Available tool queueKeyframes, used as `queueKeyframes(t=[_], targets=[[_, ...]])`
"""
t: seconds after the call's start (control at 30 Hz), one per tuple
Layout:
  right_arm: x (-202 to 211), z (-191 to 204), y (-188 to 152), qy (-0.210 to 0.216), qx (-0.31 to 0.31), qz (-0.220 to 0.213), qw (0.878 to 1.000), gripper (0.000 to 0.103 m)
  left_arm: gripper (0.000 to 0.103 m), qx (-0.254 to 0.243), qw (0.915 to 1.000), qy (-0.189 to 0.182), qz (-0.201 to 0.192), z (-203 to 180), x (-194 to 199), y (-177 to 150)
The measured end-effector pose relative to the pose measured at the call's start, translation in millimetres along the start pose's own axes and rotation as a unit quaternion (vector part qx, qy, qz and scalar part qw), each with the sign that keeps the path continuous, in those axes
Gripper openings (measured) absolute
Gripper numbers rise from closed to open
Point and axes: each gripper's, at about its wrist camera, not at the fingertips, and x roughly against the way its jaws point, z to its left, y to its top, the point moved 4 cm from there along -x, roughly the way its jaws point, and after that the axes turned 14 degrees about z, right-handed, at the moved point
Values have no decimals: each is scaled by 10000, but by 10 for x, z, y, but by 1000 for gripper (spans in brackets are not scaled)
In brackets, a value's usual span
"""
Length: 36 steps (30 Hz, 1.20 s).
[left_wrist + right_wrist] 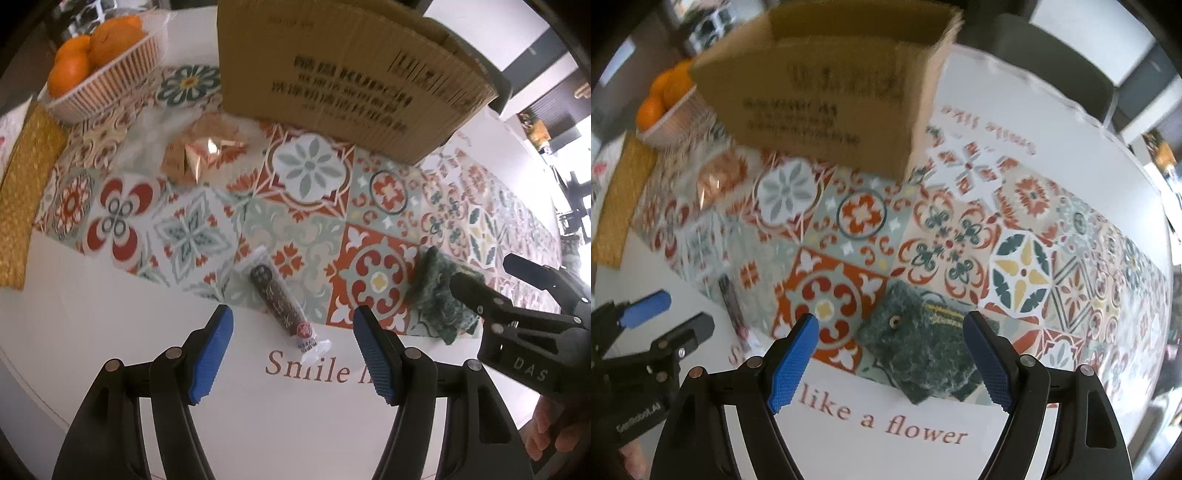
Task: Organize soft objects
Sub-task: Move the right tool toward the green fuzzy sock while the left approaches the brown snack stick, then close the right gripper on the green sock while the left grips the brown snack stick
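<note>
Right gripper (888, 356) fingers wide, empty, w/ green cloth (919, 354) between them on tabletop (849, 435), set to straddle it. Left gripper (293, 354) fingers wide, empty; wrapped stick (282, 302) between tips, untouched. Box (332, 81) beyond, prob. the drop spot.

Your left gripper (293, 354) and right gripper (892, 358): black jointed frames, silver rivets, ribbed blue pads (212, 356); white lettering on the bodies.
</note>
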Motion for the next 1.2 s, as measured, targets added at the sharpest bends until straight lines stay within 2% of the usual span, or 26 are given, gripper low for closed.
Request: queueKeyframes(t=[0.13,0.23,0.3,0.43,0.73,0.87,1.0,1.13,1.2], targets=[[-157,72,13,-113,537,371,9978,81,67,239,9995,-31,181,-5,-136,-45],[-302,120,0,-260,1010,740,9918,81,66,372,9988,-58,301,-26,-236,-71],[-359,129,-5,-478,1205,852,9879,81,66,505,9982,-50,333,-29,-281,-85],[-490,175,-8,-532,1629,1118,9788,81,66,869,9960,-26,220,-30,-342,-107],[-750,133,89,-395,1807,1353,9734,81,66,1222,9920,104,287,-70,-482,-13],[-852,163,143,-408,1841,1348,9728,81,59,1260,9908,250,433,-71,-601,53],[-963,145,218,-357,1862,1314,9730,84,58,1279,9898,358,519,-34,-677,87],[-1097,148,297,-281,1815,1276,9747,85,48,1259,9893,464,577,-34,-759,126],[-1175,120,326,-277,1769,1207,9764,85,47,1198,9899,518,545,-48,-793,156]])
